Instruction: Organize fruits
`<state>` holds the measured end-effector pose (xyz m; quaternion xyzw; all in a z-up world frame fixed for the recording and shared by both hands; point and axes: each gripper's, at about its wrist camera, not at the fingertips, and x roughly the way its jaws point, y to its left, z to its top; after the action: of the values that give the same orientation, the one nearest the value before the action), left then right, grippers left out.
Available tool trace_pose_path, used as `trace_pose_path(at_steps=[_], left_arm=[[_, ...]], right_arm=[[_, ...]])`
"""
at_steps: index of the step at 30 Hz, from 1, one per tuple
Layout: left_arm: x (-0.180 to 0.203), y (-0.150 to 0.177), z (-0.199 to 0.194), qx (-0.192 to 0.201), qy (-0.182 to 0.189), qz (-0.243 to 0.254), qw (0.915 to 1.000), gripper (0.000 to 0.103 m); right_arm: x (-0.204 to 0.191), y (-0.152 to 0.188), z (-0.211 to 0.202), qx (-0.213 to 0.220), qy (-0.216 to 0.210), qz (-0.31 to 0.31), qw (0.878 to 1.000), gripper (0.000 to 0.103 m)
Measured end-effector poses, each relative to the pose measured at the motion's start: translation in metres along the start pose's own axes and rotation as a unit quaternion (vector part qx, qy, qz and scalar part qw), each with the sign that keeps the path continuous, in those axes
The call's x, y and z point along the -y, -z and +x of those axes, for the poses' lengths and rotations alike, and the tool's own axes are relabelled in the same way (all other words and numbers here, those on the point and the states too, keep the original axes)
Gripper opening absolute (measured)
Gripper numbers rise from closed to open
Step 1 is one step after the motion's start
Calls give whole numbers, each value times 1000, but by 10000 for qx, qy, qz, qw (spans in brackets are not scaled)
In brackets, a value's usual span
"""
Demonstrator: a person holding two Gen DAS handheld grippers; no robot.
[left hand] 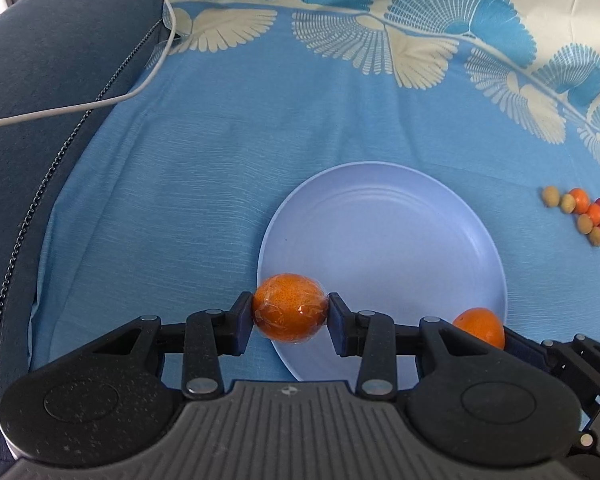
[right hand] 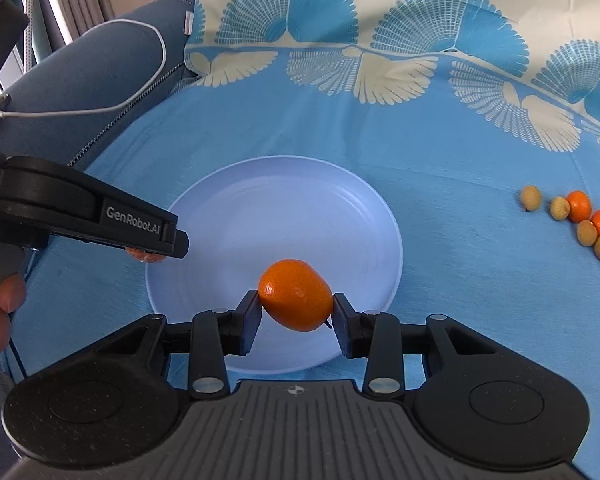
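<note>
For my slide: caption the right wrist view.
Right gripper holds an orange above the empty blue plate.

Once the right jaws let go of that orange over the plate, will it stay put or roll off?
The orange is rounded and smooth, so it will probably roll a little. The plate has a shallow raised rim, which likely stops a gentle release. Dropped from higher up, it might bounce toward the edge.
</note>
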<state>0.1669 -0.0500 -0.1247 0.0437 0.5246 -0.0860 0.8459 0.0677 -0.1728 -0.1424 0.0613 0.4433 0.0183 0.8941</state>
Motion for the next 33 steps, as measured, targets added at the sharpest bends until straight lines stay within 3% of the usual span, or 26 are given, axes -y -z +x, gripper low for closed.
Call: trace_pose_path(at_steps=[2,3,4,6,8,10,14,20,26,33], left_arm=[[1,-1,2,-15,32,20,10000,45],[1,-2,2,-3,46,25,10000,57],[1,-3,-1,43,61,23,10000,79],[-2,-3,-12,350,94,-30,9993,103],[-3,-4,-26,584,132,-18,9982,103],[-4,-4,-36,556,158,31,9983,103],[-16,11,-63,637,9,-132,9979,103],[-35,57,-112,615,-47,-425,9972,103],[-41,98,-157,707,-52,-567,9959,103],[-37,123,-199,1059,-13,-504,9931,103]], right_arm=[[-1,-2,4,-34,-5,-45,10000,40],[-2,-3,5,-44,-10,-73,10000,40],[-3,-4,5,-44,-4,-106,9999,41],[-4,-7,3,31,54,-171,9998,45],[-6,-12,-4,135,118,-224,9996,72],[-6,-14,-15,278,188,-248,9991,86],[-5,-8,-44,264,179,-201,9993,93],[-12,20,-100,222,71,81,9997,98],[-25,43,-154,595,163,162,9980,100],[-37,64,-196,931,135,-10,9956,102]])
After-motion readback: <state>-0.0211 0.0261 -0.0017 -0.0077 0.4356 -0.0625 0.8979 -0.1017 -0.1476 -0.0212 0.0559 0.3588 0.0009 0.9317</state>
